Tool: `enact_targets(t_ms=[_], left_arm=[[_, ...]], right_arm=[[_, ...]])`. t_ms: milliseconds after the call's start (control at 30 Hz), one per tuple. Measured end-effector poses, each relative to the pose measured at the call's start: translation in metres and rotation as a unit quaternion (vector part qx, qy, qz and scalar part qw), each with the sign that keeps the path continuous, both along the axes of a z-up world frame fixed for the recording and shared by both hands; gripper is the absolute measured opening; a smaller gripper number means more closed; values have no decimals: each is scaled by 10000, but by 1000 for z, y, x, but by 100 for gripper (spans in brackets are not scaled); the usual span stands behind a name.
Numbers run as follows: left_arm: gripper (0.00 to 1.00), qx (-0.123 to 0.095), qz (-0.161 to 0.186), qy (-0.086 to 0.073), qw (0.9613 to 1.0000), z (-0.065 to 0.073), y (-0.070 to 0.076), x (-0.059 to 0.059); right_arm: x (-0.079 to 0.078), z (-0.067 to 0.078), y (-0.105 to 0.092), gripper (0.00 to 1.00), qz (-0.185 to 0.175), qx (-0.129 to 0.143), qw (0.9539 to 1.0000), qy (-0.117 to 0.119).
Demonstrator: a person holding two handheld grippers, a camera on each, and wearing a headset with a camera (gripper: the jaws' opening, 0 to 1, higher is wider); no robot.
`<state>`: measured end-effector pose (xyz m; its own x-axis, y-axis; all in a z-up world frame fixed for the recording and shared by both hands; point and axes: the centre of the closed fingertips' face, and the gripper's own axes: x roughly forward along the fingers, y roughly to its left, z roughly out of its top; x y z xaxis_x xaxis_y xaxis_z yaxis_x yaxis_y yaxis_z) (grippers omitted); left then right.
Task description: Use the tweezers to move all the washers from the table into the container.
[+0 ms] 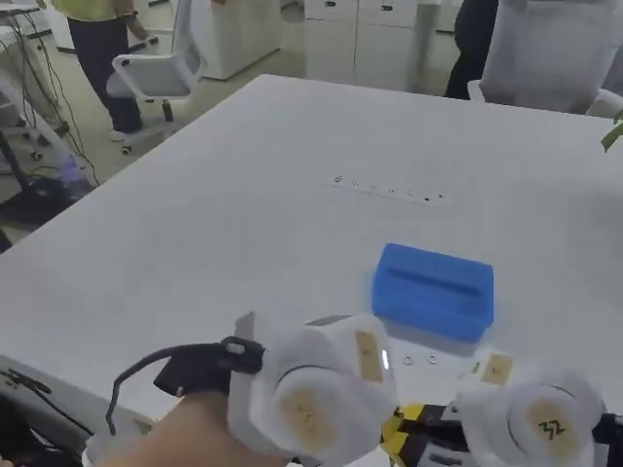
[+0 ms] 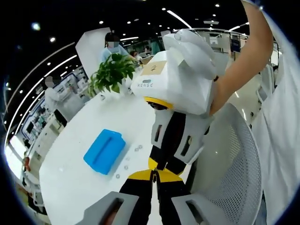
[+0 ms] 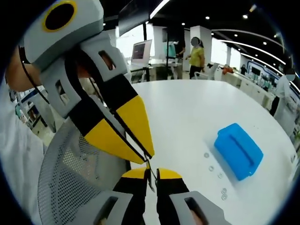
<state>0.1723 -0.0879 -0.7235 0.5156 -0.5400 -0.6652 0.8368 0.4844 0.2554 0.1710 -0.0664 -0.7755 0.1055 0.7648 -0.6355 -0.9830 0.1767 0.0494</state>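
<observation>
The washers [image 1: 408, 361] lie on the bench [image 1: 243, 214] just ahead of both tongs, beside the container [image 1: 433, 290]. The tweezers [image 3: 151, 180] are pinched in the closed left tongs [image 3: 147, 157], with their tip poking into the narrow gap of the right tongs [image 3: 151, 173]; I cannot tell whether those grip it. A mesh chair [image 3: 70, 183] stands right below the tongs, a plant [image 2: 112, 71] is far beyond them, and the right tongs' white body bears small lettering, roughly KENSE.
</observation>
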Motion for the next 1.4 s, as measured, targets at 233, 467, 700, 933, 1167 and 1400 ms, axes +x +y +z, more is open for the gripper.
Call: enact_targets(t_ms=[233, 467, 700, 933, 1167, 1400], left_arm=[[0, -245, 537, -310, 9978, 10, 6, 10], [3, -689, 1149, -331, 9904, 11, 20, 13], [25, -1094, 1919, -146, 9752, -8, 51, 10], [53, -1207, 2844, -317, 9505, -19, 95, 16], [72, -1425, 3542, -538, 9227, -28, 125, 22], [80, -1351, 3741, -410, 9166, -36, 129, 15]], right_arm=[[6, 8, -2, 2, -253, 173, 9994, 180], [18, 16, -4, 2, -426, 297, 9985, 155], [55, 16, -2, 2, -826, 401, 9958, -62], [104, 29, 4, 2, -1624, 1144, 9800, 138], [142, 15, 16, 3, -2021, 1379, 9694, 190], [165, -4, 31, 3, -2225, 1558, 9620, 260]])
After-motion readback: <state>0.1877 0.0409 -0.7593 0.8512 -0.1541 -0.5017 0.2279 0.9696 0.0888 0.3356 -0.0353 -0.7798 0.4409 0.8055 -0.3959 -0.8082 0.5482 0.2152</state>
